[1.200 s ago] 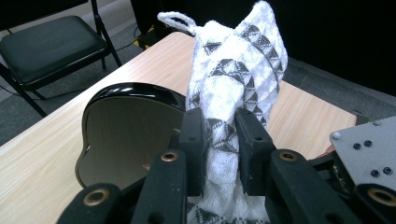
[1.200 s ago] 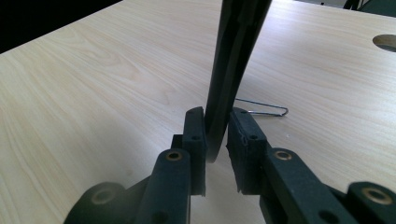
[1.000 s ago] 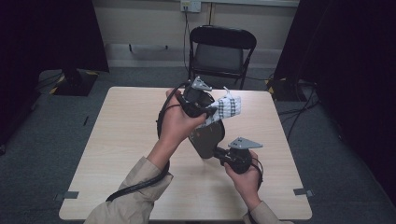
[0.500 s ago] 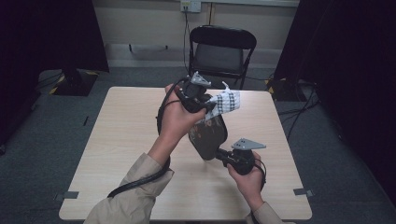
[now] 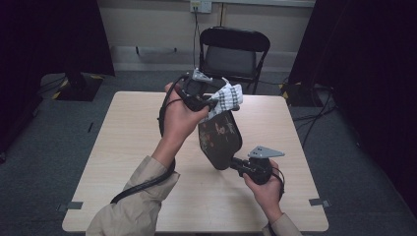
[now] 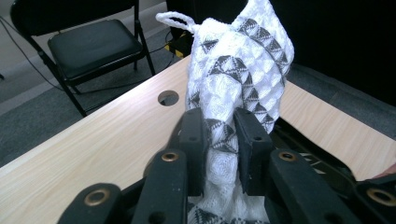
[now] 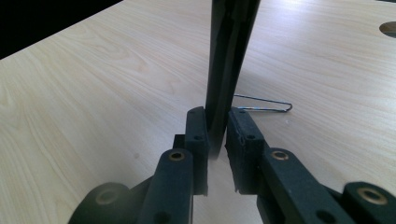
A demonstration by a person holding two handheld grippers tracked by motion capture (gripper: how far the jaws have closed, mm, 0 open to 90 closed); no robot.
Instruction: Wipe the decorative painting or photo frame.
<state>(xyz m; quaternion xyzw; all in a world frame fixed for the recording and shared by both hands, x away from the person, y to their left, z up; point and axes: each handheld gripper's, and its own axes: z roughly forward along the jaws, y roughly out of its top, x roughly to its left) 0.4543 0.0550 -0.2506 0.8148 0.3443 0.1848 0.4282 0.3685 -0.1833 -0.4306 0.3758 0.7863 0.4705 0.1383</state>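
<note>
Your right gripper (image 7: 215, 140) is clamped on the bottom edge of the dark pouch (image 5: 220, 137), held upright above it. Your left gripper (image 6: 219, 140) pinches the white knitted cloth (image 6: 238, 70), which sits between its fingers at the pouch's top. Risk: with so thin an edge hold, a hard wipe could twist the pouch free.

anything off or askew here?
Nothing damaged or spilled. The dark plate is off the table, tilted on edge, pinched by the right tongs. The left tongs press a white patterned cloth at its upper edge.
</note>
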